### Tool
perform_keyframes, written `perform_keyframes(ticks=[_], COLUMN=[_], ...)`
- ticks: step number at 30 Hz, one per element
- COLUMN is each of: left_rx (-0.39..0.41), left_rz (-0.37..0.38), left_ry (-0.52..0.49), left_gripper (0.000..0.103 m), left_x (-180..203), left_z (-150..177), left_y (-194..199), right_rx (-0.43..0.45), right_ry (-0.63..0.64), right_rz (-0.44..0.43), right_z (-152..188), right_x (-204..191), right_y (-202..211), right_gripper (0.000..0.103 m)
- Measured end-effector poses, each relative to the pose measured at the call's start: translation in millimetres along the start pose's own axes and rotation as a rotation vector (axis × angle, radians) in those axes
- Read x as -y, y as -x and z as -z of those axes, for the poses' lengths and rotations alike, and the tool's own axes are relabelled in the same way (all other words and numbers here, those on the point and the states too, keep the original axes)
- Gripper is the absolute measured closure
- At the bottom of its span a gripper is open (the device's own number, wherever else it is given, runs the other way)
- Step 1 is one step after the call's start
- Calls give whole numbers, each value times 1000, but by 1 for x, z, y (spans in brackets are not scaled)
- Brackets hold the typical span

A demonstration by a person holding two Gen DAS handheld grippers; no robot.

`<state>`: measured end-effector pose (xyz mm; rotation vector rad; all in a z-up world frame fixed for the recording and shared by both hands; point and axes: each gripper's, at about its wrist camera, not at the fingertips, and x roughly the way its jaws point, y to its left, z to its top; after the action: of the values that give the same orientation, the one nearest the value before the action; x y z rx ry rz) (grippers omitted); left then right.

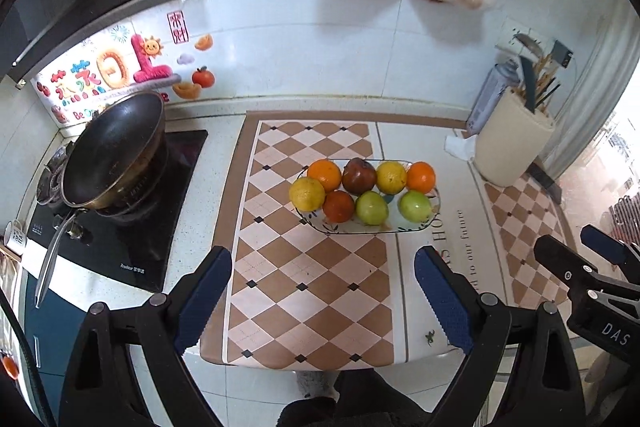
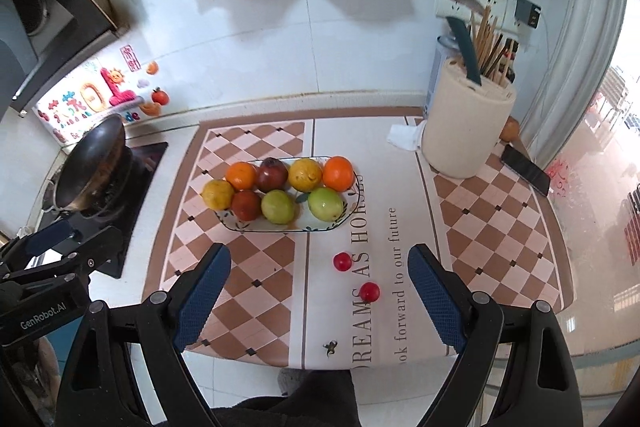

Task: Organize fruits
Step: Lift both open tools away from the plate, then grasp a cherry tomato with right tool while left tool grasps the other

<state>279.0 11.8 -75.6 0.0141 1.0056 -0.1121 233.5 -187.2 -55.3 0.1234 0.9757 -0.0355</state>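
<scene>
While both hand-held grippers gape empty, note near cherry tomatoes: light, roll-prone, squashable; pinch your target gently across its middle.

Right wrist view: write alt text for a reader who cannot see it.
An oval plate holding eight fruits sits on a checkered counter mat, with two small red fruits loose in front of it. The right tool hovers open and empty above them.

Both wrist cameras are looking steeply down from well above, sharing the oval patterned fruit plate on the checkered brown-and-cream mat.
</scene>
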Motion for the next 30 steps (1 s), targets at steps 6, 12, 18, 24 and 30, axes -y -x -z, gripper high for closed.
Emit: perform_keyframes(ticks=[6, 12, 18, 24, 30], left_rx=[38, 37, 24, 5, -70], left_rz=[19, 34, 28, -25, -119], left_ry=[-23, -19, -11, -11, -21], left_gripper=[9, 9, 9, 0, 0], left_x=[3, 1, -3, 4, 29], left_z=[9, 16, 15, 7, 2], left_y=[25, 30, 23, -5, -59], right_rx=[41, 46, 48, -11, -198], right_ry=[-6, -33, -70, -130, -202], right_rz=[-1, 3, -7, -46, -28], right_z=[10, 17, 17, 10, 32], right_x=[-6, -10, -2, 32, 89], right_y=[30, 40, 32, -10, -112], right_gripper=[11, 11, 8, 7, 11])
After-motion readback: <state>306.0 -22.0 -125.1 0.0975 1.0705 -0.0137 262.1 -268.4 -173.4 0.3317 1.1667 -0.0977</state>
